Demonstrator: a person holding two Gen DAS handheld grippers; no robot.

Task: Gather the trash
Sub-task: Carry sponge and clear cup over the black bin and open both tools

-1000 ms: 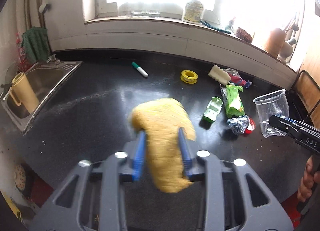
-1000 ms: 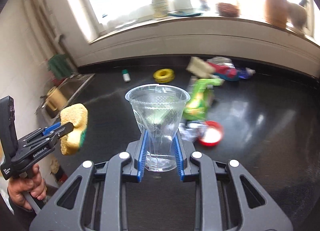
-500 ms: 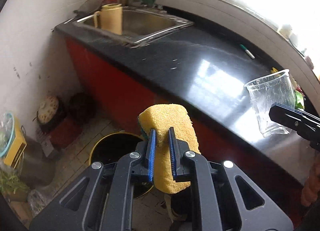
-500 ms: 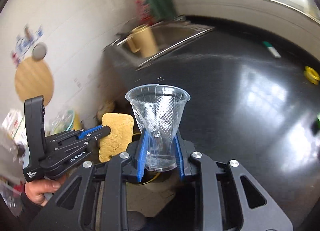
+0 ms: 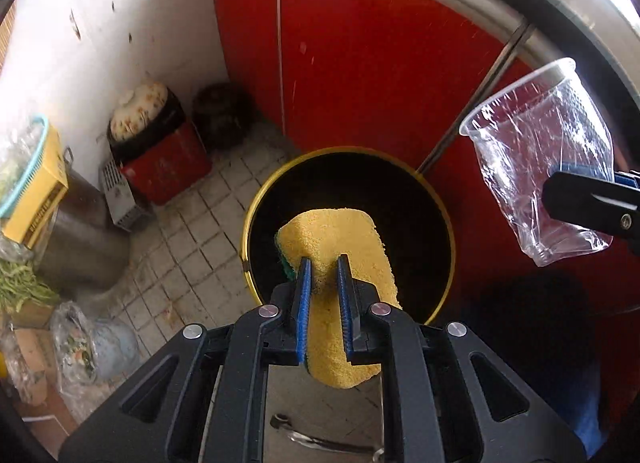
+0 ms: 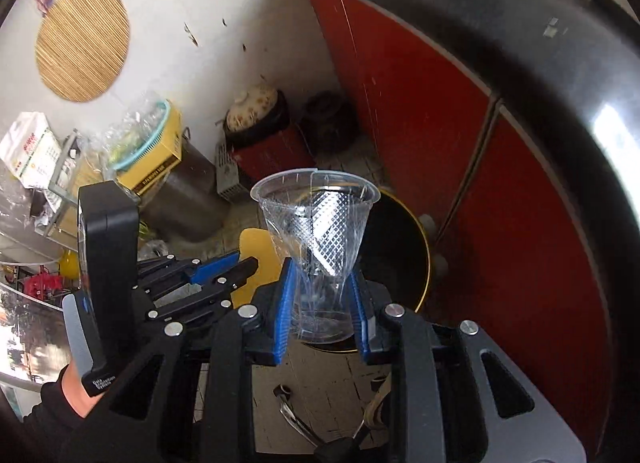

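A yellow sponge [image 5: 340, 239] with a green scouring side is pinched in my left gripper [image 5: 323, 263], which is shut on it and points down over a round bin [image 5: 440, 207] with a yellow rim and black inside. In the right wrist view the same sponge [image 6: 258, 251] and left gripper [image 6: 244, 267] hang left of the bin [image 6: 404, 231]. My right gripper [image 6: 322, 271] is shut on the crushed base of a clear plastic cup [image 6: 316, 223], mouth away from the camera, above the bin's near edge. The cup [image 5: 540, 151] also shows at the right of the left wrist view.
Red cabinet doors [image 5: 360, 55] stand behind the bin under the dark counter edge [image 6: 520, 43]. On the tiled floor [image 5: 192, 239] to the left are a red box [image 5: 168, 167] with a pot on it, a yellow carton [image 5: 36, 191], a metal pot and bags.
Both grippers have swung off the black counter, leftward and down, and now point at the floor bin. The sponge and the cup have stayed gripped throughout.
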